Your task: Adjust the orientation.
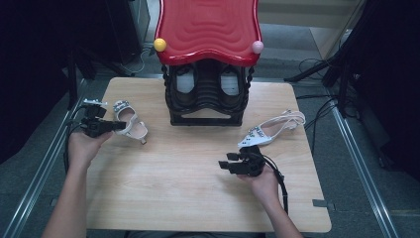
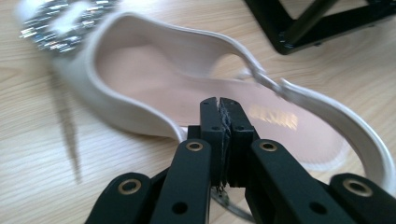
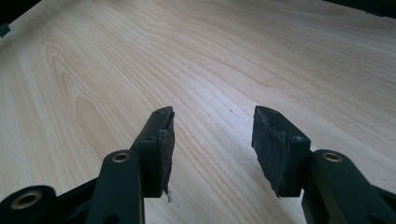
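A white slingback shoe point(image 1: 134, 124) with a jewelled toe lies on the left of the wooden table point(image 1: 188, 193). My left gripper point(image 1: 121, 126) reaches it from the left. In the left gripper view its jaws point(image 2: 219, 105) are pressed together at the near side edge of the shoe point(image 2: 154, 70), which runs into them. A second white shoe point(image 1: 265, 134) lies at the right, its straps trailing toward the far edge. My right gripper point(image 1: 225, 164) rests just in front of it, jaws pointing left. They stand open point(image 3: 212, 128) over bare wood with nothing between them.
A black shoe rack point(image 1: 205, 99) with a red wavy top point(image 1: 208, 29) stands at the table's far middle, with dark shoes inside. Its base point(image 2: 303, 28) is just beyond the left shoe. Cables trail off both sides of the table.
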A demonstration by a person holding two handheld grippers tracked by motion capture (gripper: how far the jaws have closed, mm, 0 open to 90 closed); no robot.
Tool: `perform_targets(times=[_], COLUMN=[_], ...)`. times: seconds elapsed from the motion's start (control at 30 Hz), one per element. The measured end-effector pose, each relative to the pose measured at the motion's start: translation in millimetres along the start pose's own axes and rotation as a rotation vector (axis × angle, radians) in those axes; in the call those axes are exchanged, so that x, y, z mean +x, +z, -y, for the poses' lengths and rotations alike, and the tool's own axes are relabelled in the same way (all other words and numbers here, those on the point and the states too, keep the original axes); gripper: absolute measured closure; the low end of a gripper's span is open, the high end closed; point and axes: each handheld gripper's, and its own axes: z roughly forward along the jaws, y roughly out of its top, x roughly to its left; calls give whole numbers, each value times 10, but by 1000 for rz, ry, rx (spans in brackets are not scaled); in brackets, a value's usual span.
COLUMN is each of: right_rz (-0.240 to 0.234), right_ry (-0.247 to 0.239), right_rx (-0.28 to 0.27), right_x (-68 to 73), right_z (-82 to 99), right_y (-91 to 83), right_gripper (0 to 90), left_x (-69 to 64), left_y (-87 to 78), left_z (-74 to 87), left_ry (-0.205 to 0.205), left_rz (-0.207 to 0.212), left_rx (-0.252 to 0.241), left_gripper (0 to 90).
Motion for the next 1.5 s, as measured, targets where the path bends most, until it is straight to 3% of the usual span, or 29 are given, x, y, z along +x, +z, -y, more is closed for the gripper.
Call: perform_targets(times=[0.07,0.13,0.33,0.43,0.6,0.67,0.77,0.97,1.1,1.2,1.27,1.4,1.5], right_rz=[-1,-1,2,0,3,4,9,20,33,38,42,44,49], right_ry=[0,1,1,0,2,3,3,10,20,17,21,23,23], right_rx=[2,2,5,6,6,10,10,7,14,12,11,13,14], right_x=[5,6,1,3,4,8,15,6,9,11,7,4,5], right_z=[-4,-7,-5,-4,-2,7,25,72,97,108,128,137,141], right_y=[6,9,7,9,8,5,-3,-42,-67,-78,-91,-101,-98], right_gripper=[496,496,496,496,496,496,496,495,494,493,493,493,492], left_x=[6,8,35,19,9,44,107,240,282,280,296,310,344], left_y=[-24,-45,-87,-120,-183,-152,-48,83,170,227,239,243,215], left_z=[6,5,0,-15,-46,-44,-14,19,33,41,58,103,174], left_ry=[22,21,-2,-4,-13,-29,-46,-99,-114,-104,-144,-145,-171], left_rz=[-87,-127,-92,-85,-120,-121,-164,-177,-175,-204,-186,-209,-159], left_rx=[14,9,-10,-24,-71,-63,-39,-32,1,13,-14,-38,-63], left_gripper=[884,879,820,740,620,582,567,535,538,556,562,615,731])
